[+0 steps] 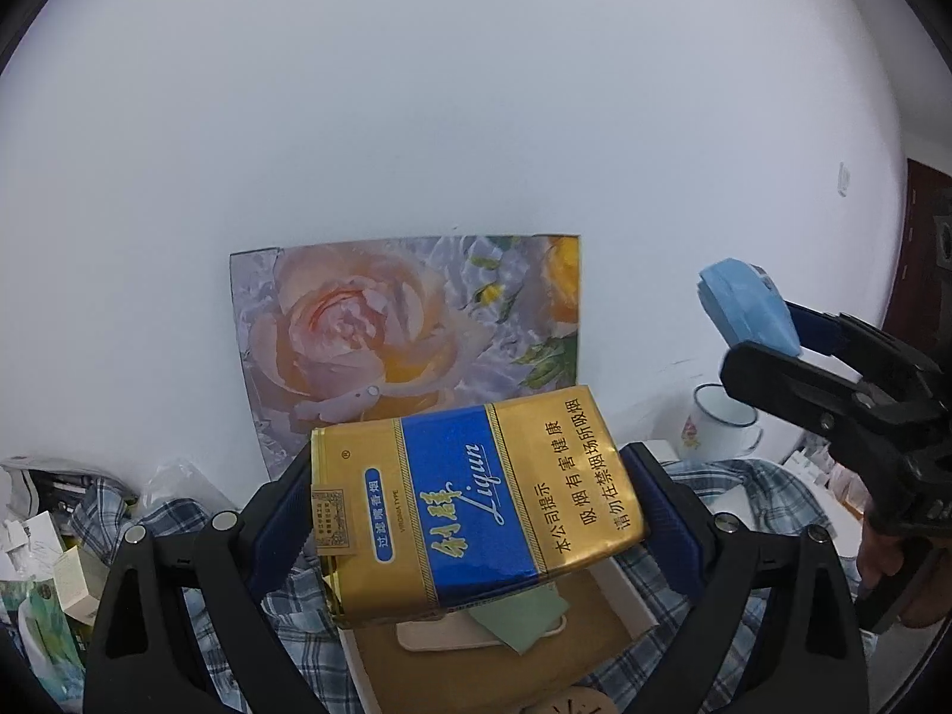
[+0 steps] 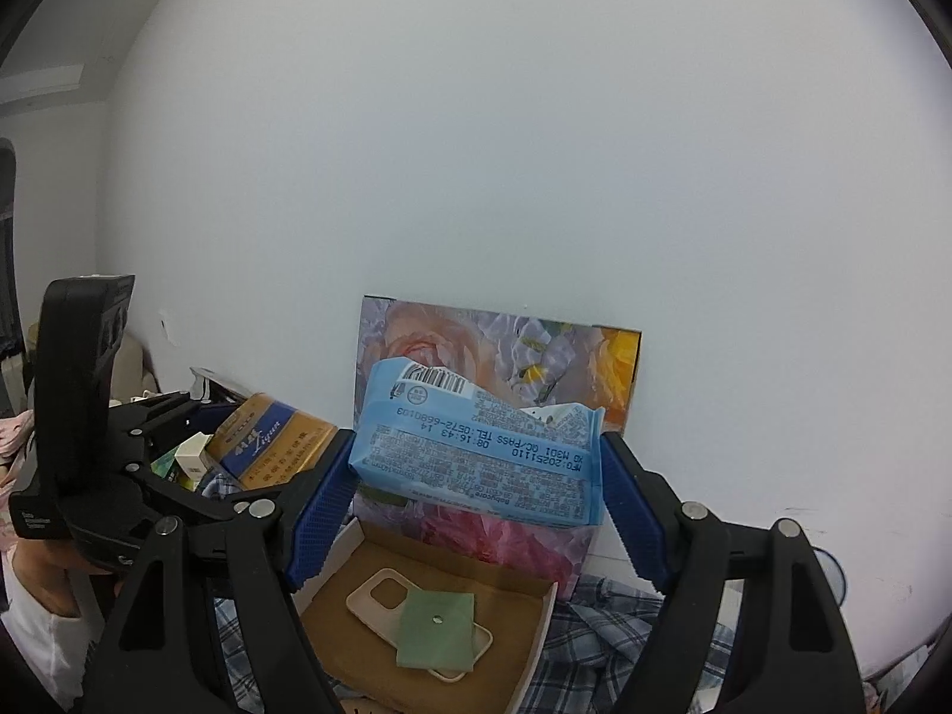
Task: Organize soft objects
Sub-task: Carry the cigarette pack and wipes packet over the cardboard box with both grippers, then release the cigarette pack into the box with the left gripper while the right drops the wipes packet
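My left gripper (image 1: 476,511) is shut on a gold and blue soft pack (image 1: 476,506) and holds it in the air above an open cardboard box (image 1: 619,589). The pack also shows in the right wrist view (image 2: 268,440). My right gripper (image 2: 476,476) is shut on a light blue wipes pack (image 2: 476,452), held above the same box (image 2: 535,619). The wipes pack shows at the right in the left wrist view (image 1: 747,306). In the box lie a beige phone case (image 2: 375,595) and a green cloth square (image 2: 437,628).
A flower-print board (image 1: 404,327) leans on the white wall behind the box. A plaid cloth (image 1: 250,642) covers the table. A white enamel mug (image 1: 717,431) stands at the right. Small boxes and bags (image 1: 53,565) clutter the left.
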A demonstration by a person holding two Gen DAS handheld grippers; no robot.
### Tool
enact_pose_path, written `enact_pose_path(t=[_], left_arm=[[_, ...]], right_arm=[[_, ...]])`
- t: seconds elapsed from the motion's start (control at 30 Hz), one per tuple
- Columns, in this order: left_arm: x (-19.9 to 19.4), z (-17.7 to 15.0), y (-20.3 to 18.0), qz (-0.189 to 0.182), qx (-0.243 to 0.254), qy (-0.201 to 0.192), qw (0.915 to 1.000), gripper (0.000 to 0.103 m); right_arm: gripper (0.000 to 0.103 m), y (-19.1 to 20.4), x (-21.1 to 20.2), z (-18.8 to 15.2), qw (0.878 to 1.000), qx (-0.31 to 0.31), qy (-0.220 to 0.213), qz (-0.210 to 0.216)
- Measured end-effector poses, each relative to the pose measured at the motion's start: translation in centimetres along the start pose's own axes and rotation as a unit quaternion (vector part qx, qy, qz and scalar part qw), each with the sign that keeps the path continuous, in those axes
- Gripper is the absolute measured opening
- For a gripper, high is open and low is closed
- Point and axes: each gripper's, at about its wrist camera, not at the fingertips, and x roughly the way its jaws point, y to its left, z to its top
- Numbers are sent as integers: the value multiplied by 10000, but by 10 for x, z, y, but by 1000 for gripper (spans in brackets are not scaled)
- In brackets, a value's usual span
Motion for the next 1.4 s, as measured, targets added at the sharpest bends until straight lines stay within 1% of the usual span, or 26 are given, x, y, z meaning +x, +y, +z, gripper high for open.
enact_pose_path(t=[0.07, 0.23, 0.43, 0.6, 0.8, 1.13, 1.2, 1.4], left_arm=[[10, -1, 4, 76, -7, 58, 10000, 97], [27, -11, 15, 119, -73, 176, 9997, 97], [56, -29, 27, 157, -102, 482, 9987, 97], [78, -42, 37, 192, -176, 760, 9968, 97], [94, -53, 47, 266, -199, 909, 9953, 97], [126, -74, 59, 290, -343, 1304, 9904, 97], [133, -78, 61, 270, -380, 1410, 9889, 97], [153, -92, 61, 361, -378, 1646, 9850, 97]], right_arm=[[78, -3, 9, -4, 10000, 34, 48, 44], [78, -11, 33, -21, 9994, 177, 283, 126], [78, -20, 67, -47, 9974, 331, 619, 150], [78, -25, 89, -65, 9954, 480, 805, 212], [78, -27, 119, -88, 9913, 655, 1094, 324], [78, -36, 156, -127, 9832, 916, 1530, 388], [78, -36, 162, -133, 9821, 903, 1610, 368], [78, -36, 178, -148, 9762, 914, 1944, 295]])
